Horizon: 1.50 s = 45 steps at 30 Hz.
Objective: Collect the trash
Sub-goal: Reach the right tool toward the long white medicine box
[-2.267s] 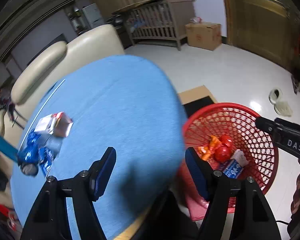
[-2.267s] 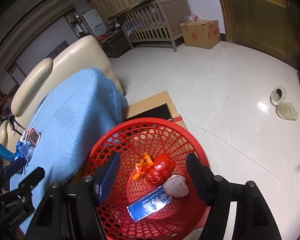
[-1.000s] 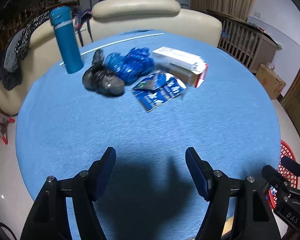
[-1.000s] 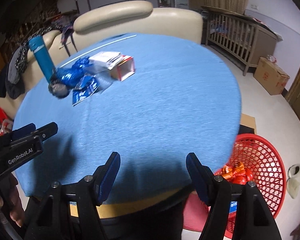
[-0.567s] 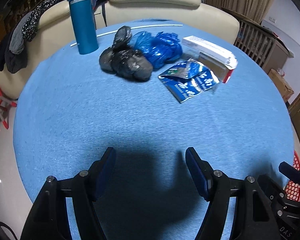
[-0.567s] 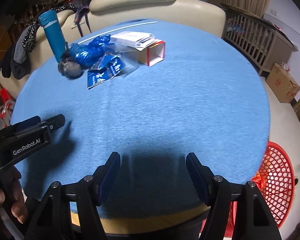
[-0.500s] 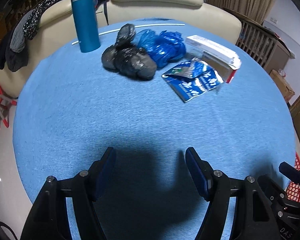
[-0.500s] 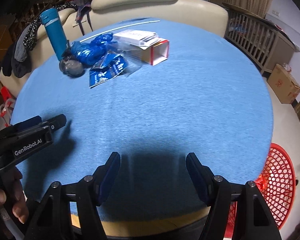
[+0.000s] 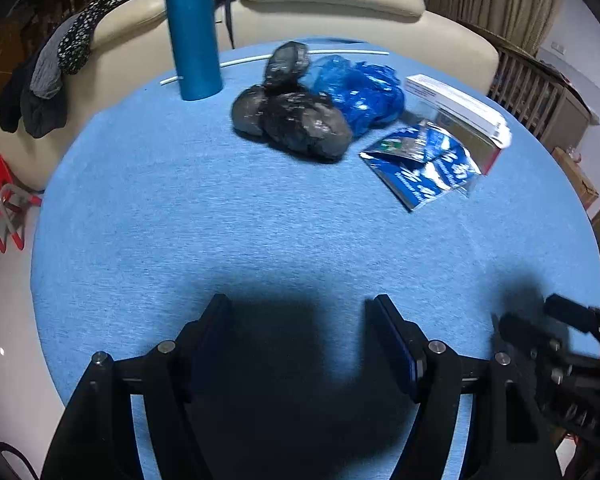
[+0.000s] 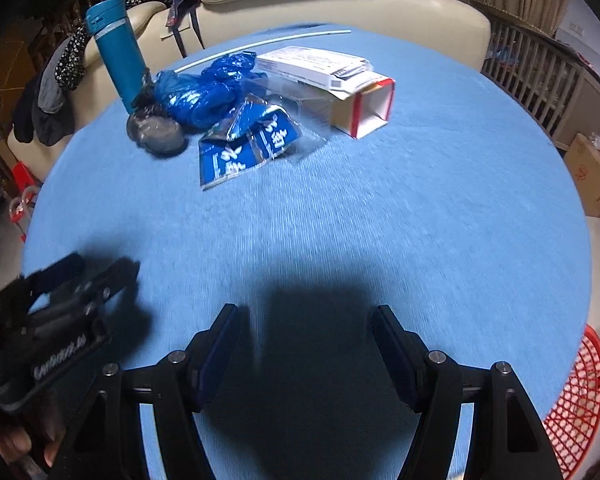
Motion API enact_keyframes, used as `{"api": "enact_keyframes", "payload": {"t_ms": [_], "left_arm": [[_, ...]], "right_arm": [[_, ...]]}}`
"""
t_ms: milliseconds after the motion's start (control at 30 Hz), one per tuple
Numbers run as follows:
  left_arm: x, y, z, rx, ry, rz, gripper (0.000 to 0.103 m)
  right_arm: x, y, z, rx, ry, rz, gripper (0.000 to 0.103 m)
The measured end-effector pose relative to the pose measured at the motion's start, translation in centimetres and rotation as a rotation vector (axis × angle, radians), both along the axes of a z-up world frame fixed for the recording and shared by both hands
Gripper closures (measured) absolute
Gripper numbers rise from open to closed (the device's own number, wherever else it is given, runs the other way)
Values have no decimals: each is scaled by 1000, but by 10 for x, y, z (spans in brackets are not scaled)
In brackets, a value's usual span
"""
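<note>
Trash sits clustered on the far side of the blue counter (image 9: 220, 220): open carton (image 10: 340, 92), blue bag (image 9: 360, 92), black bag (image 9: 304, 124), blue wrapper (image 10: 244, 148). Left tongs (image 9: 300, 336) gape empty; right tongs (image 10: 304, 340) are opening, nothing between them.

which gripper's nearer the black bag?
Left. The left gripper faces the black bag roughly straight ahead across bare cloth; the right gripper, jaws opening with nothing between them, sits farther off to its right.
</note>
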<state>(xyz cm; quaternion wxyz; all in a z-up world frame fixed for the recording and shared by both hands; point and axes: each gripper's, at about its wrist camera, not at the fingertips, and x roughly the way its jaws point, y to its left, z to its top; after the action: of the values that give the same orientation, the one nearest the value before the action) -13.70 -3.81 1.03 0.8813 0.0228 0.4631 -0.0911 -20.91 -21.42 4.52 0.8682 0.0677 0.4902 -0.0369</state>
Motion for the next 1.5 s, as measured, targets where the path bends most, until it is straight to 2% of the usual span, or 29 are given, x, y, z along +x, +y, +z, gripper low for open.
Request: {"api": "enact_keyframes", "payload": {"t_ms": [167,300,467,733,800,833,867,900,967,1067,1167,1200,1233,1267,1367,1500], "left_arm": [[9,12,-2,-9,-5,19,26],[12,11,-5,30,-24,11,20],[18,14,-7,26,-28,17,14],[20,11,-8,32,-23,22,8],[21,10,-8,33,-22,24,7],[21,10,-8,33,-22,25,7],[21,9,-8,34,-22,26,6],[19,8,-8,35,-22,27,6],[18,8,-8,35,-22,29,6],[17,8,-8,35,-22,35,6],[17,8,-8,35,-23,39,5],[16,7,-8,35,-23,39,5],[17,7,-8,35,-23,39,5],[17,7,-8,35,-24,39,5],[15,7,-7,33,-24,37,5],[13,8,-7,29,-26,33,5]], "right_arm": [[34,5,-1,11,-6,48,26],[71,-3,1,67,-21,29,26],[111,-11,2,131,-45,27,26],[149,-14,-2,188,-90,20,25],[152,-8,-2,154,-99,38,28],[149,-4,-1,142,-104,44,37],[149,0,-2,109,-107,55,54],[148,3,-2,87,-109,61,62],[144,5,-3,91,-110,86,67],[134,8,-2,133,-93,153,65],[125,6,-1,172,-79,154,63],[124,5,0,174,-72,147,47],[124,4,1,177,-69,141,36],[123,3,4,184,-66,128,29],[120,4,18,169,-96,142,29],[142,20,33,47,-147,161,29]]}}
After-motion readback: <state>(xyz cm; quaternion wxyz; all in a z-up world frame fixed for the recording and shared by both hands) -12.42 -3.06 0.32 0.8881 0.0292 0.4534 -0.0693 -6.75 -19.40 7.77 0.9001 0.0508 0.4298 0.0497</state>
